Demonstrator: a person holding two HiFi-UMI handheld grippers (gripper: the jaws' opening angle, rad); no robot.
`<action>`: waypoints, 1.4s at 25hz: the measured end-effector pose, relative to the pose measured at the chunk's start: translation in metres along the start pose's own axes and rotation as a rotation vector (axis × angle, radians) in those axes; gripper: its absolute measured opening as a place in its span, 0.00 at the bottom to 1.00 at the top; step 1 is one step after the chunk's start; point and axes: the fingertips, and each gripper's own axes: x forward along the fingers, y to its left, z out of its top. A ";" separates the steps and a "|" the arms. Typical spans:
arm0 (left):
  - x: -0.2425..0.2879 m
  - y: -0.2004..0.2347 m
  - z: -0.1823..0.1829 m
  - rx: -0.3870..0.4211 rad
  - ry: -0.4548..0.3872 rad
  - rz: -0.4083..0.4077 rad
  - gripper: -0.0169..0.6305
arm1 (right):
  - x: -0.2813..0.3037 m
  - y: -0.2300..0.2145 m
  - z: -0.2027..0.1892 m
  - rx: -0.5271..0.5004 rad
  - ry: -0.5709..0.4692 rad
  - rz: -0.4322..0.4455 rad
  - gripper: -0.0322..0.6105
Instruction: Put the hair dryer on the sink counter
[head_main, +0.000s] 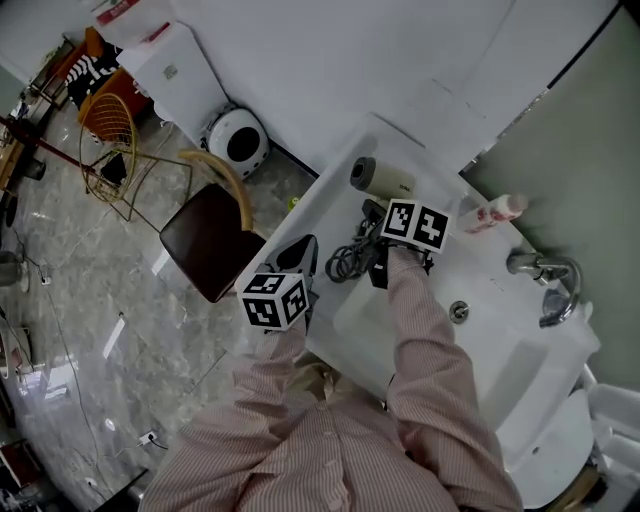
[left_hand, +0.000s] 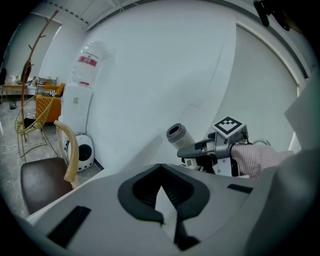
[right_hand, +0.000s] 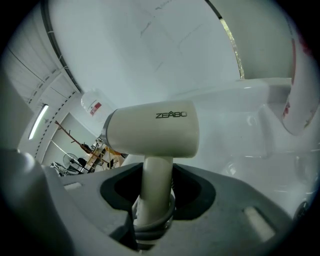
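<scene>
Landmark: the faucet (head_main: 545, 278), at the right back of the white sink counter (head_main: 335, 205).

Right gripper (right_hand: 156, 192): jaws clamped on the handle of the hair dryer (head_main: 385, 180). The grip is low on the handle, just above where the dark cord (head_main: 348, 262) winds round its base. The cream barrel sits crosswise on top of the handle, with ZEABO printed on its side.

Hair dryer: well left of the faucet, over the counter's back corner and close to the wall. The barrel mouth faces away from the faucet. No view shows whether it touches the counter.

Cord: a loose coil lies on the counter, left of the faucet, between the two grippers.

Left gripper (left_hand: 160, 200): jaws clenched, tips meeting, nothing between them. It is the farther gripper from the faucet, at the counter's front-left edge, and points toward the dryer and the right gripper.

Pink-and-white bottle (head_main: 492, 212): just left of the faucet, by the wall (lying or leaning, unclear).

Drain (head_main: 459, 311): near the faucet, to its front left.

Brown chair (head_main: 210, 240): on the floor off the counter, beyond the left gripper from the faucet.
</scene>
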 end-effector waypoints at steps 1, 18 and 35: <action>0.002 0.001 -0.001 -0.002 0.003 0.000 0.02 | 0.003 -0.001 0.000 -0.001 0.009 -0.008 0.30; 0.023 0.002 -0.007 -0.013 0.025 -0.017 0.02 | 0.031 -0.019 -0.003 -0.023 0.125 -0.134 0.30; 0.023 0.004 -0.003 -0.017 0.020 -0.012 0.02 | 0.034 -0.018 0.003 -0.021 0.092 -0.161 0.31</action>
